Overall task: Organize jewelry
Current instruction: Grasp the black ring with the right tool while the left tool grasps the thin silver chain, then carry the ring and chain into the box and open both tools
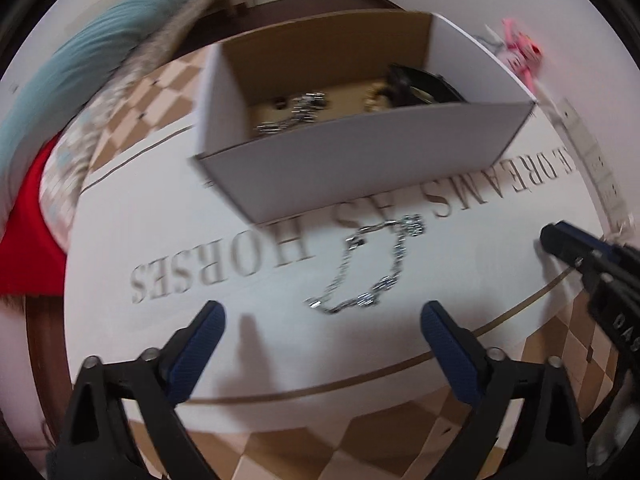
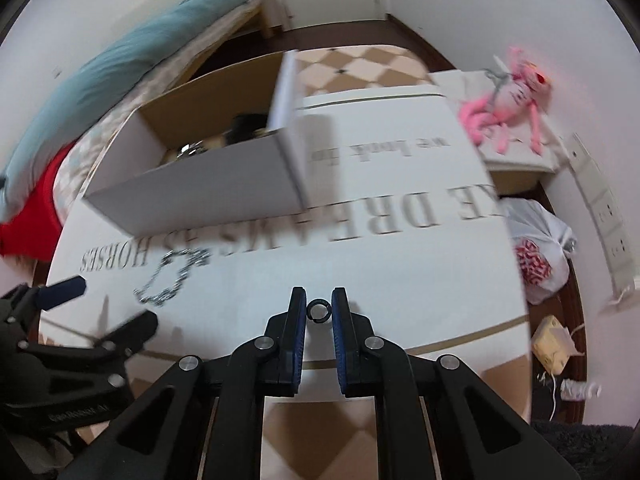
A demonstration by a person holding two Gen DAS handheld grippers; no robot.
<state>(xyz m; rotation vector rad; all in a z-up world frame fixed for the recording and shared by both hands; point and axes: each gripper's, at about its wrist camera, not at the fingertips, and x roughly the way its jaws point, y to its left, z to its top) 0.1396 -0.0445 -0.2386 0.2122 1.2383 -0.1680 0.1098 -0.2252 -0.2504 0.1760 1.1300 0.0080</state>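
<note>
A white cardboard box [image 1: 360, 164] stands on the printed table cloth [image 1: 168, 216] and holds a silver chain [image 1: 296, 114] and a dark item [image 1: 420, 84]. A silver chain necklace [image 1: 368, 268] lies on the cloth in front of the box. My left gripper [image 1: 322, 316] is open, just short of the necklace. My right gripper [image 2: 319, 298] is shut on a small dark ring [image 2: 319, 311], held above the cloth right of the box [image 2: 208, 184]. The necklace [image 2: 172, 276] and the left gripper [image 2: 108, 308] also show in the right wrist view.
A pink plush toy [image 2: 508, 100] lies on a white stand at the back right. A plastic bag [image 2: 536, 252] and a yellow object [image 2: 554, 344] sit on the floor to the right. A teal blanket [image 2: 120, 56] and a red cloth [image 2: 28, 208] lie at the left.
</note>
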